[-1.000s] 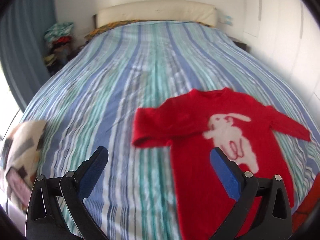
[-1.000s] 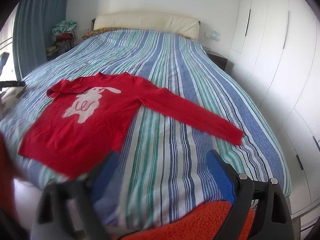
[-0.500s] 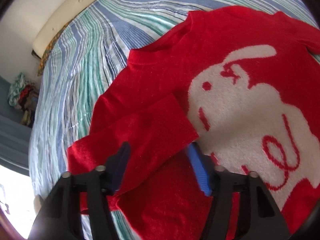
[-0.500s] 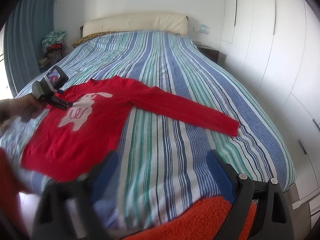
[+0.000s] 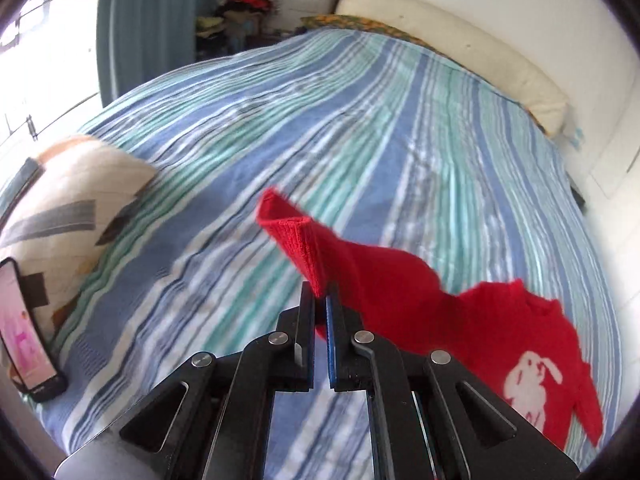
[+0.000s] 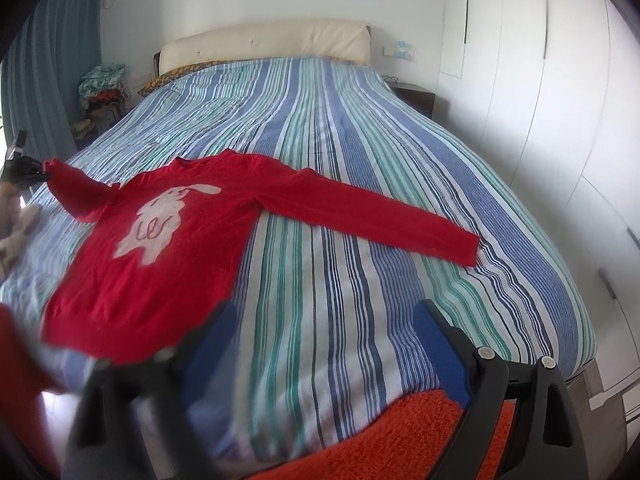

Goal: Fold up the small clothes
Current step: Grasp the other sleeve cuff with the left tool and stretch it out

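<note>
Sweater: a small red sweater (image 6: 160, 248) with a white rabbit on the chest lies front up on the bed, towards the side away from the wardrobe.
Left sleeve cuff: lifted clear of the bed cover and pinched in the left gripper (image 5: 320, 300); the sleeve (image 5: 384, 276) runs taut from the sweater's shoulder up to the jaws.
Right sleeve: stretched flat across the bed (image 6: 360, 160), pointing from the sweater towards the wardrobe (image 6: 540, 80).
Left gripper: its jaws have just been closing and are now pressed together on the cuff, with ribbed red knit sticking out past the tips.
Right gripper: (image 6: 324, 344) hangs above the foot of the bed, beside the sweater's hem, jaws spread wide with nothing between them.
Orange fabric: a fluffy orange piece (image 6: 400, 436) sits at the foot edge of the bed, under the right gripper.
Pillow: a cream patterned pillow (image 5: 72, 200) lies on the bed beyond the lifted cuff, on the window side.
Phone: a lit phone (image 5: 24, 328) stands against the pillow.
</note>
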`<state>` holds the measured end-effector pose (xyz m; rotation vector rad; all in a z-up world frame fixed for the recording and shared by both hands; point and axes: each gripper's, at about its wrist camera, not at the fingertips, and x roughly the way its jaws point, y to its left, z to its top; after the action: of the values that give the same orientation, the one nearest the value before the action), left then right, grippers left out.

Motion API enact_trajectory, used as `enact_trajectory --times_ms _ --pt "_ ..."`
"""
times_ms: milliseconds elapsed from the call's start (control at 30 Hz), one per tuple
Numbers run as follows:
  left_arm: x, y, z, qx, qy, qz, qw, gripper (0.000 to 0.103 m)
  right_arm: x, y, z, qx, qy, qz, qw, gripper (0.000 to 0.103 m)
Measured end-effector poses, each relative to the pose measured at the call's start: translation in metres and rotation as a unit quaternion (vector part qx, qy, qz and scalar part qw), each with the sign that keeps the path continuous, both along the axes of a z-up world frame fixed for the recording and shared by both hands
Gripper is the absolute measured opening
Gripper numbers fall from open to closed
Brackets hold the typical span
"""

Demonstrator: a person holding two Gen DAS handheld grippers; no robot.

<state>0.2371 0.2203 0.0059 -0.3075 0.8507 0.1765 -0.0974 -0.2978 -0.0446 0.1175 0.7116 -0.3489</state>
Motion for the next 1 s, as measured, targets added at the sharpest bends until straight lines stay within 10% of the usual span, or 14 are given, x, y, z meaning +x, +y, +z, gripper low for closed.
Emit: enact_trajectory --times_ms 367,600,667,800,1000 --pt "-0.044 0.051 -0.019 -0.069 0.004 0.077 0.9947 0.003 0.006 0.017 -0.003 -0.036 0.024 0.020 0.999 0.089" --pt "-0.063 0.056 -0.087 -0.044 0.096 0.106 0.9888 0.005 0.007 0.015 -0.004 -0.032 0.024 0.017 0.999 0.089" --pt "-0.068 0.053 -0.099 -0.016 0.124 0.110 0.9861 0.016 0.008 0.014 -0.004 -0.033 0.024 0.019 0.999 0.089" --pt "-0.098 0.068 -0.086 -0.001 0.076 0.160 0.9841 0.072 0.007 0.015 -0.005 -0.035 0.025 0.019 0.999 0.089" --pt "-0.083 0.102 -0.096 -0.051 0.071 0.166 0.9822 0.074 0.009 0.016 -0.007 -0.035 0.030 0.019 0.999 0.089"
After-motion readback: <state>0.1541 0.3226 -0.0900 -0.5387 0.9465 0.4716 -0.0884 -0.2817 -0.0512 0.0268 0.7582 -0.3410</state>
